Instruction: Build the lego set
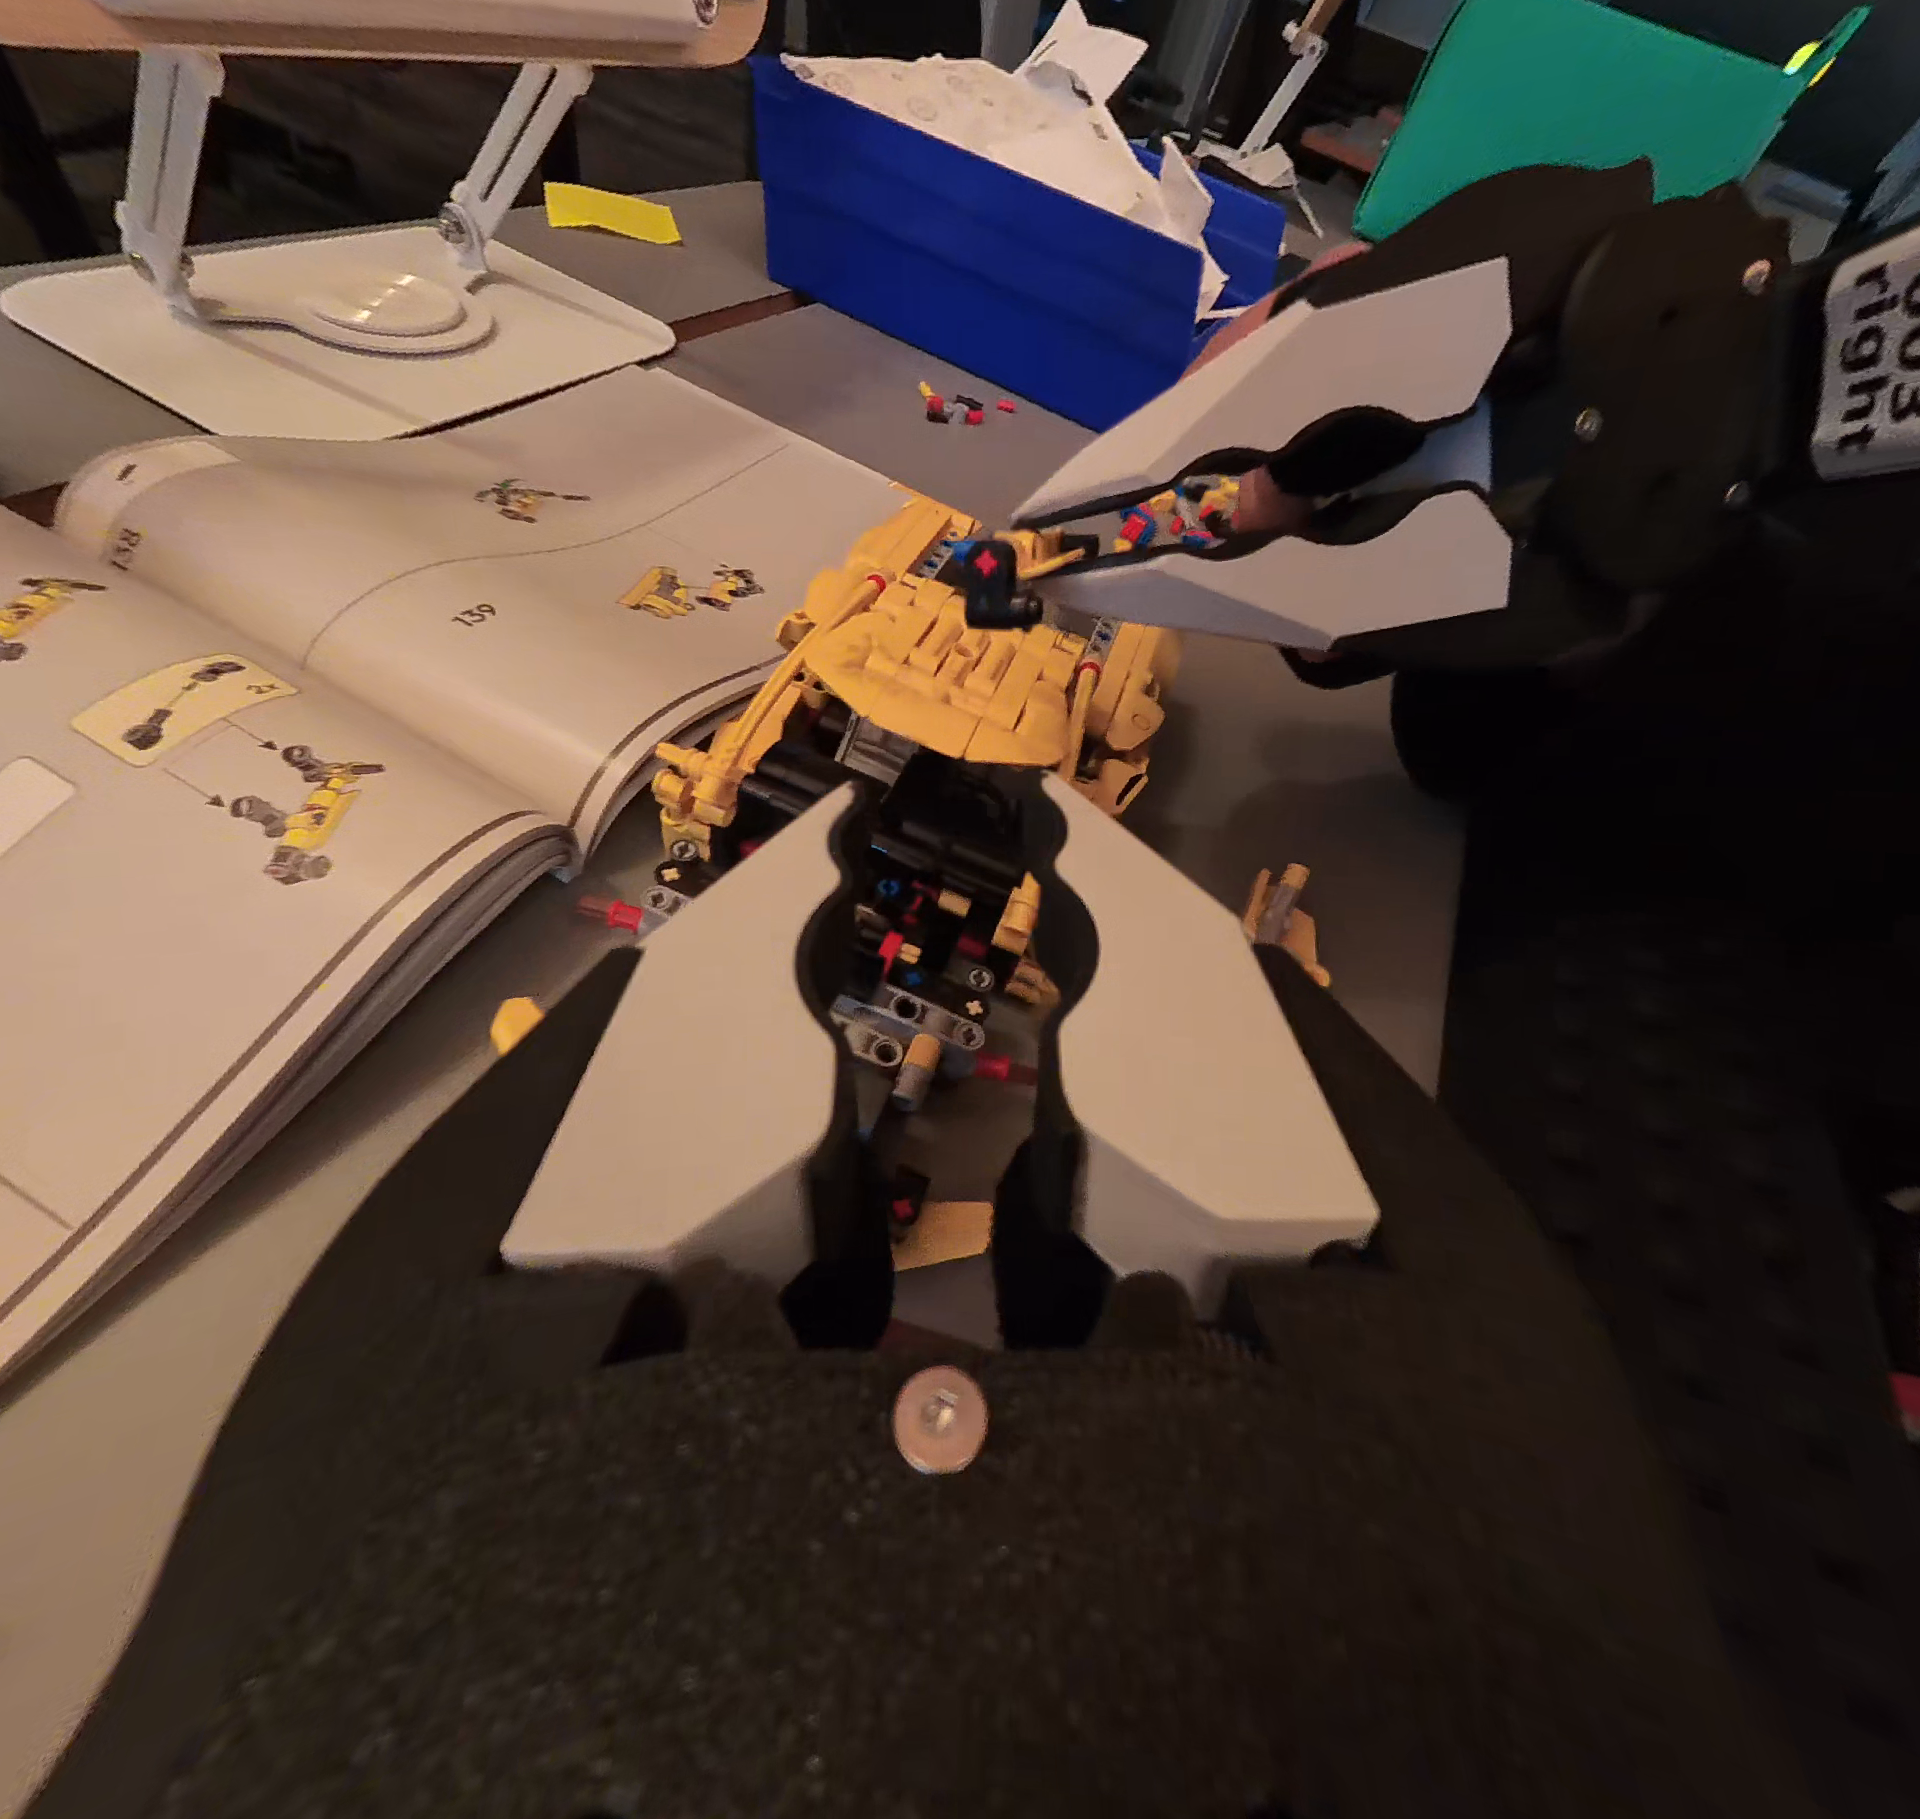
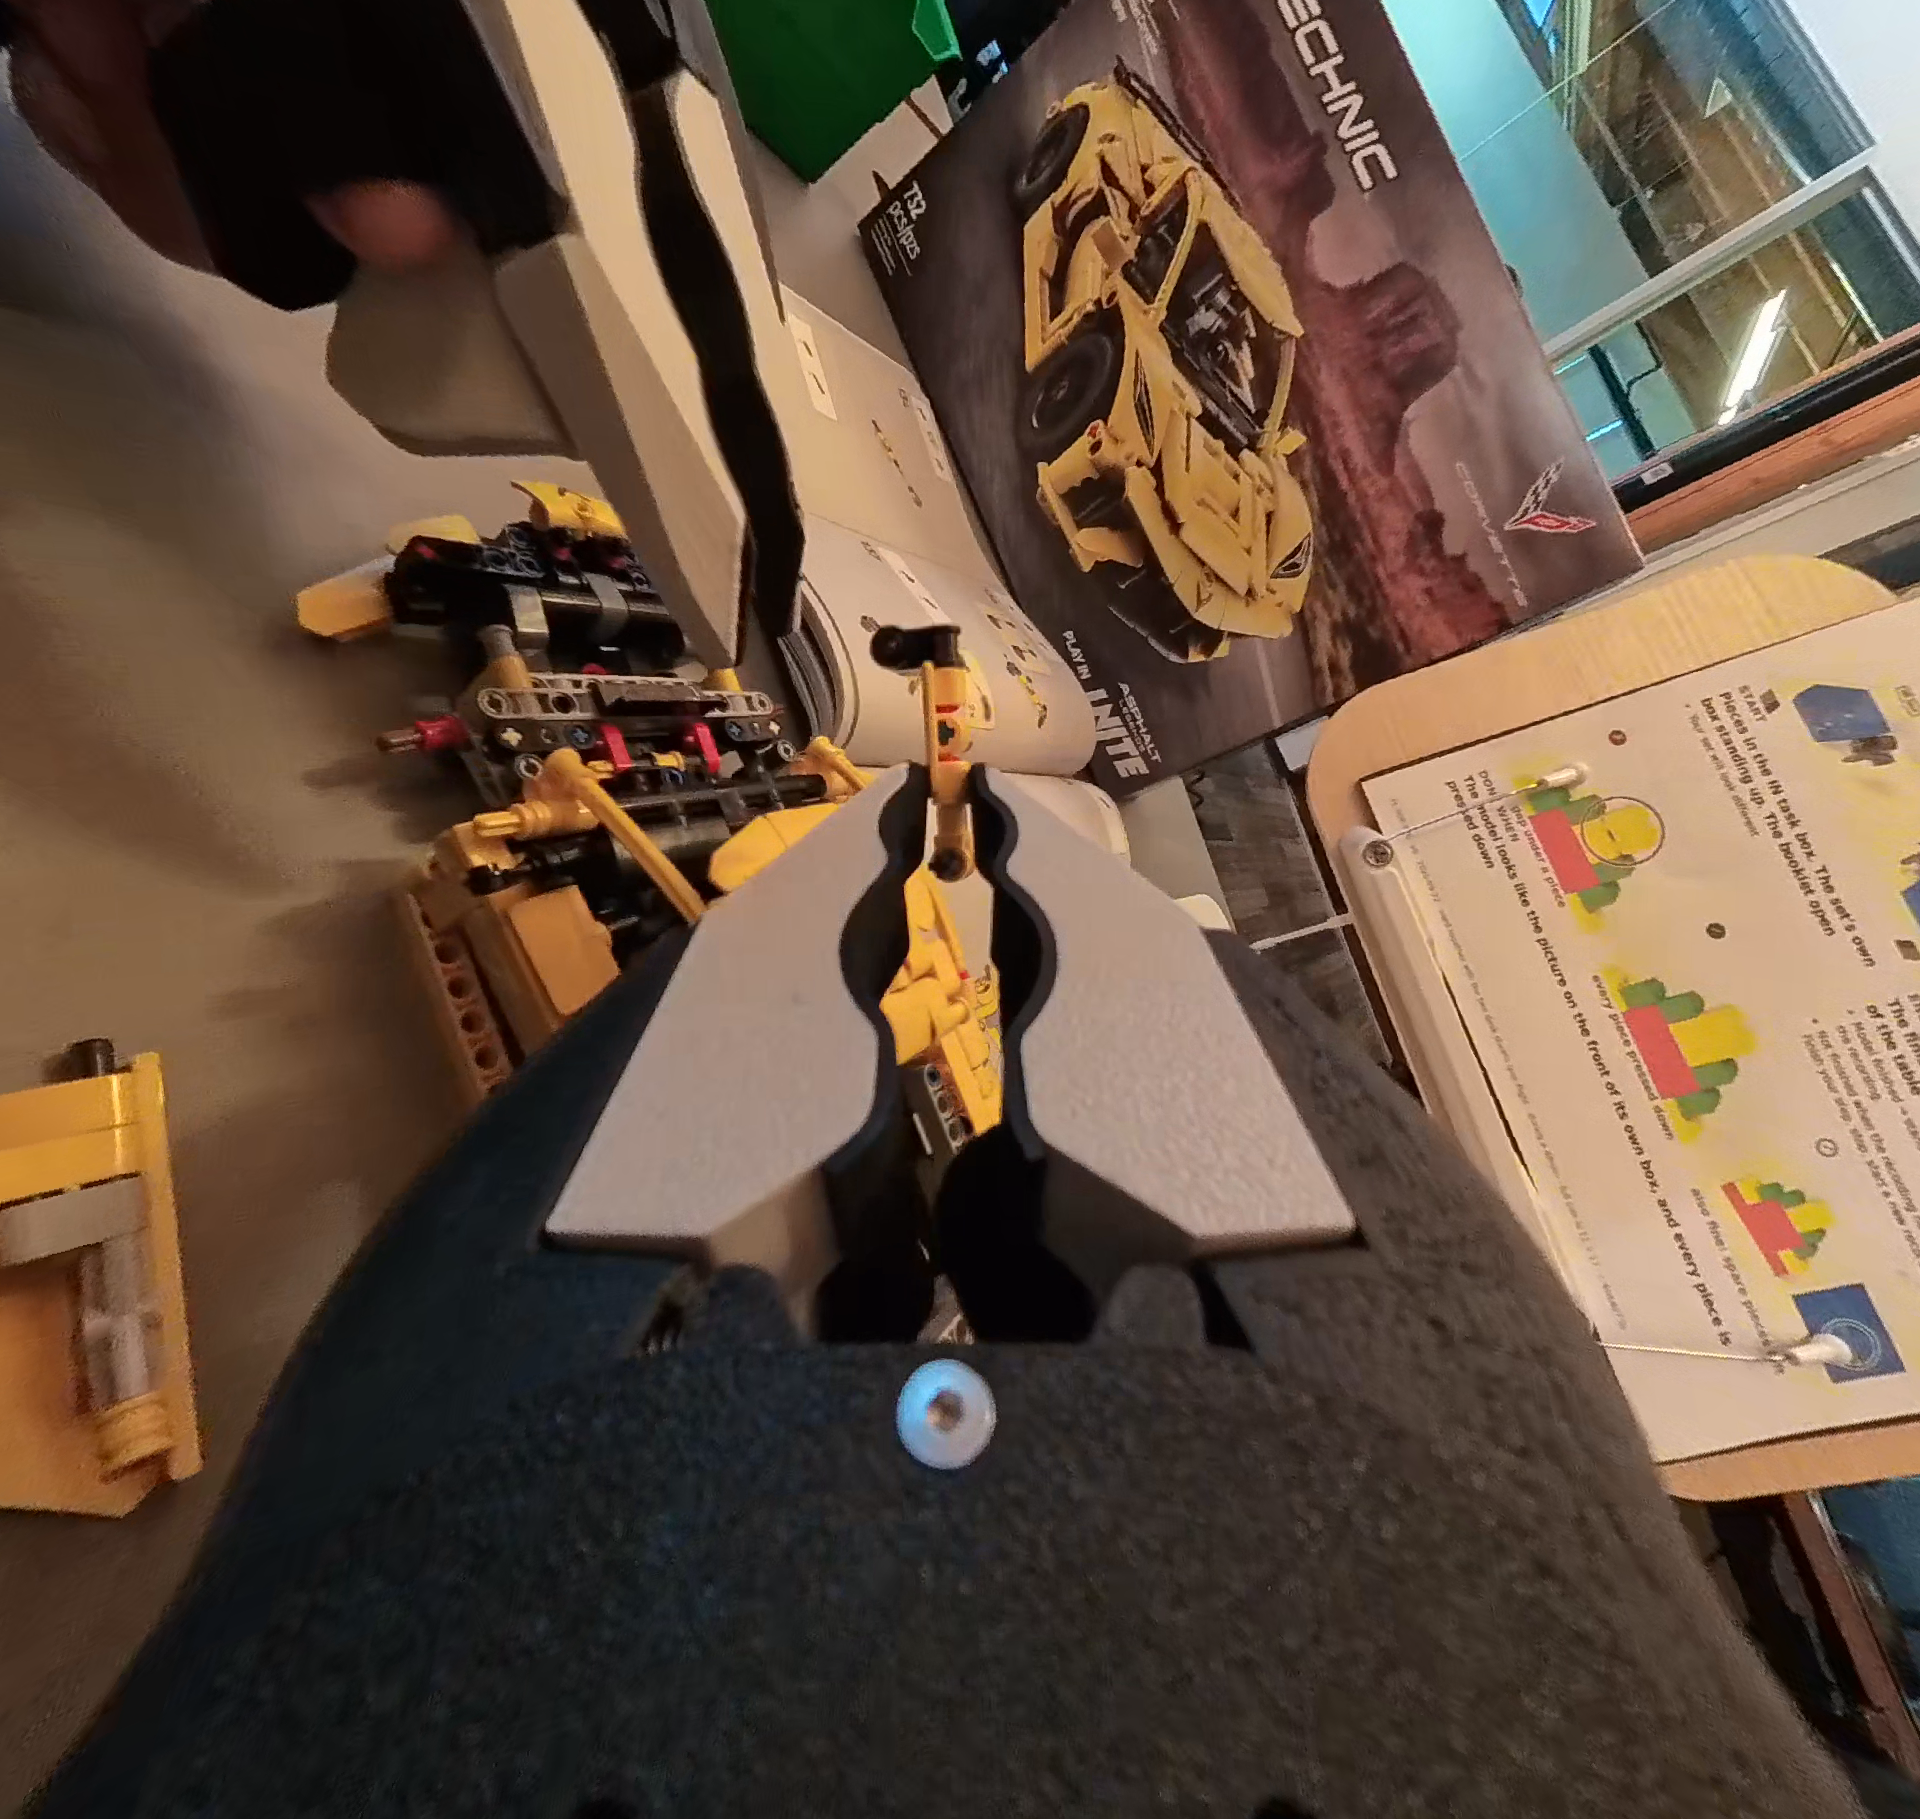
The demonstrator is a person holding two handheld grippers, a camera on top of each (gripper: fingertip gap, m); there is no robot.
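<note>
The yellow and black car model (image 1: 935, 657) lies on the grey table, next to the open booklet. My left gripper (image 1: 951, 793) straddles its black middle section from above and is shut on it. Its grey fingers (image 2: 623, 398) show in the right wrist view, reaching down onto the model (image 2: 582, 751). My right gripper (image 2: 943, 782) is shut on a thin yellow piece (image 2: 940, 730) with a black connector (image 2: 914, 642) at its far end. In the left wrist view the right gripper (image 1: 1029, 554) holds that piece's black end (image 1: 992, 580) just above the model's yellow hood.
The open instruction booklet (image 1: 416, 678) lies to the left. A white stand (image 1: 343, 315) and a blue bin with paper (image 1: 987, 242) stand behind. Small loose pieces (image 1: 966, 408) lie near the bin. The set's box (image 2: 1247, 367), a printed sheet on a board (image 2: 1662, 1042) and a yellow sub-assembly (image 2: 83, 1250) surround the model.
</note>
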